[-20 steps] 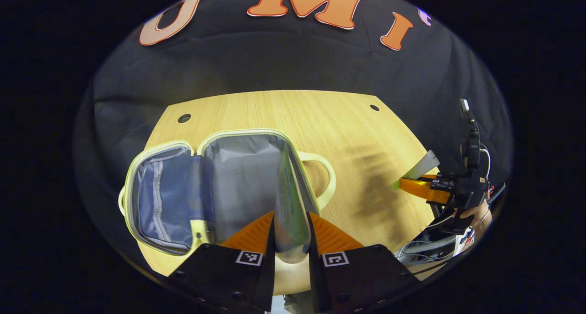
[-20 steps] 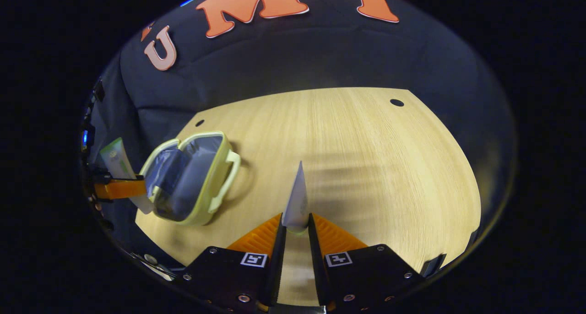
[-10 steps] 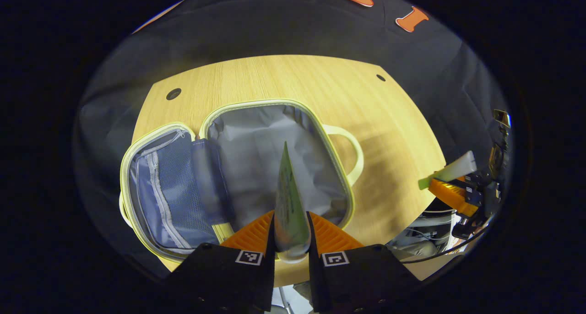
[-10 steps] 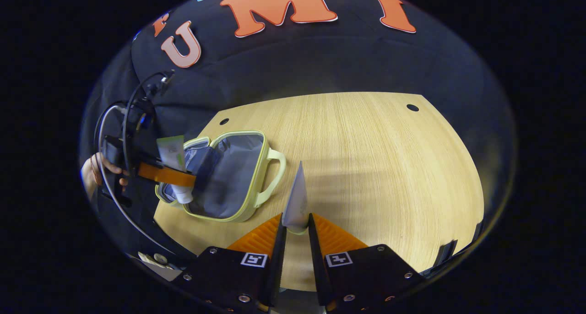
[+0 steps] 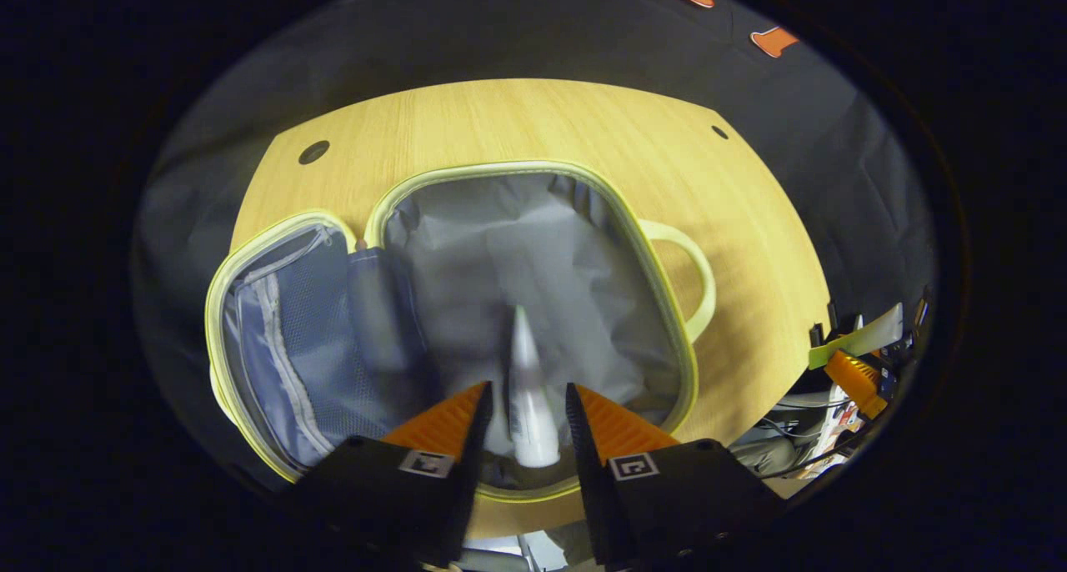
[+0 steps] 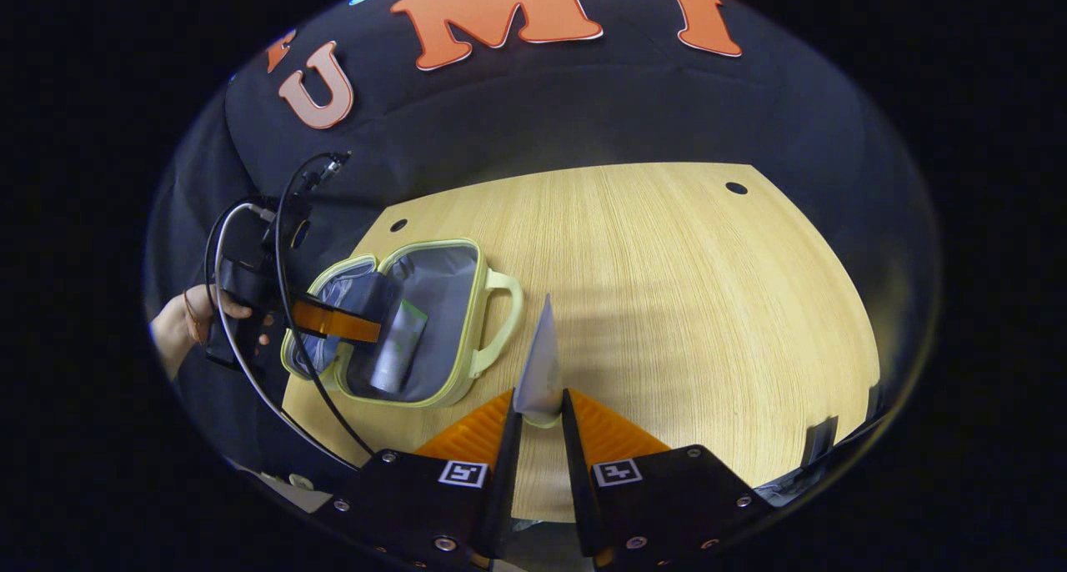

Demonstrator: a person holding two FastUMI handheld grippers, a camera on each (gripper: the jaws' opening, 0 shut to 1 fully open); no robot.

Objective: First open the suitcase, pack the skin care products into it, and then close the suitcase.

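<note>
So the suitcase [image 5: 533, 247] is lying wide open on the wooden table [image 5: 517, 122], pale yellow-green trim, grey lining, handle [image 5: 688, 276] sticking out to the side. In the left gripper view the left gripper [image 5: 525, 409] hangs right over the bigger half, and its fingers are spread apart, not pressing on anything. Between them, lower down, there's a white tube [image 5: 525, 397] lying on the grey lining inside the case, with a gap on both sides of it. The other half of the case has a mesh pocket [image 5: 292, 338] with a zip.

The right gripper view shows the same thing from the side: the left gripper [image 6: 367, 326] is above the open suitcase [image 6: 417, 322], a hand [image 6: 187, 326] gripping it from behind, and the tube [image 6: 398, 347] is flat in the case just beside the fingers.

The right gripper [image 6: 540, 405] is off over bare table [image 6: 667, 288], near the case's handle. Its fingers are pinched tight on a second tube [image 6: 542, 363], which pokes straight out from between them with its flat crimped end pointing forward. You can spot that tube [image 5: 859, 343] at the far right edge of the left gripper view too.
</note>
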